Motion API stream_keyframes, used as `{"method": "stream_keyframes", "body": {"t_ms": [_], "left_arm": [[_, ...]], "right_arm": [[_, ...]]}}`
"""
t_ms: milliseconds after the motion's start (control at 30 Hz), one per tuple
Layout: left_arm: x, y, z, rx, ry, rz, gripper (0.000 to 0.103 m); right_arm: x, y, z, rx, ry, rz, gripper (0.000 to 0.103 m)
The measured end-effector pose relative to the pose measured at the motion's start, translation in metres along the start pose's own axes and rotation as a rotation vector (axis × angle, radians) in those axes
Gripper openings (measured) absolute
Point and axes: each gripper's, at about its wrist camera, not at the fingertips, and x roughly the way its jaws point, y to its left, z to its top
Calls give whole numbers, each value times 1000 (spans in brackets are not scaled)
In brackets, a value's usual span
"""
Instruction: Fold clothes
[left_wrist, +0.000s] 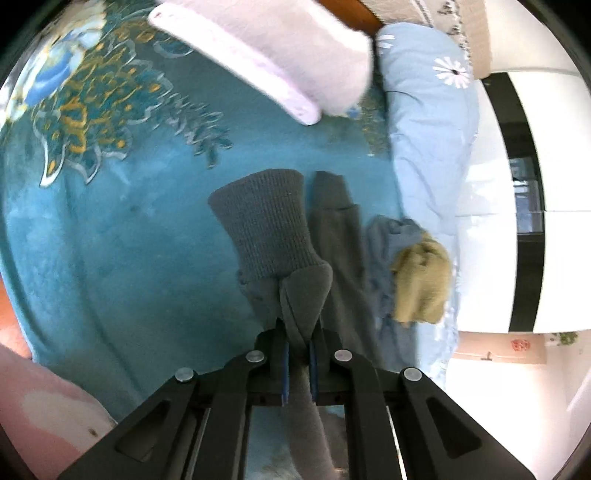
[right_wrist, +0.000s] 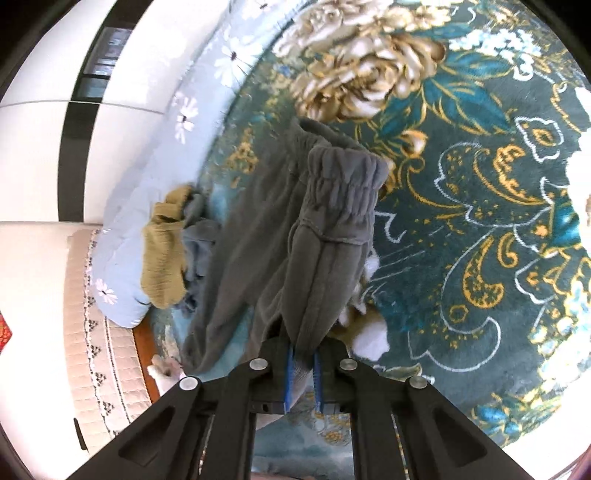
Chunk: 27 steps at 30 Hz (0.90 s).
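Note:
Grey sweatpants (left_wrist: 269, 236) hang over a teal floral blanket (left_wrist: 110, 229). My left gripper (left_wrist: 298, 347) is shut on the leg end, with the ribbed cuff standing up past the fingers. A second grey leg (left_wrist: 336, 229) lies flat beside it. In the right wrist view my right gripper (right_wrist: 303, 363) is shut on the waist end of the sweatpants (right_wrist: 332, 229), the elastic waistband bunched above the fingers. The rest of the pants trails down to the left on the blanket (right_wrist: 480, 240).
An olive cloth (left_wrist: 421, 280) and a blue-grey garment (left_wrist: 388, 240) lie crumpled by a light blue daisy quilt (left_wrist: 428, 140); they show in the right view too, olive cloth (right_wrist: 164, 254). A pale lilac folded item (left_wrist: 280, 55) lies far off. White wardrobe (left_wrist: 554, 184) at the side.

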Motion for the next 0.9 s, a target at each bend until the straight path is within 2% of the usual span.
{"method": "stream_keyframes", "body": {"t_ms": [100,333,467,567,667,800,900], "left_arm": [[-13,-21,5,36,41,-47,7],[-25,-29,17,39,53,8,7],[-5,-18,22,-37,95,43,8],[15,-18,27,-52,105,101,8],[36,-24,36,-94,122,148,8],[62,-34,52,-194,162,162,8],[79,-50,65,-221,167,205,8]], "right_arm": [[-8,8,1,18,-27,30,9],[-5,28,8,27,-4,48,9],[9,37,24,26,35,4,9],[23,45,41,35,54,1,9],[37,55,58,45,68,8,9],[56,68,83,70,87,2,9],[72,78,100,88,96,7,9]]}}
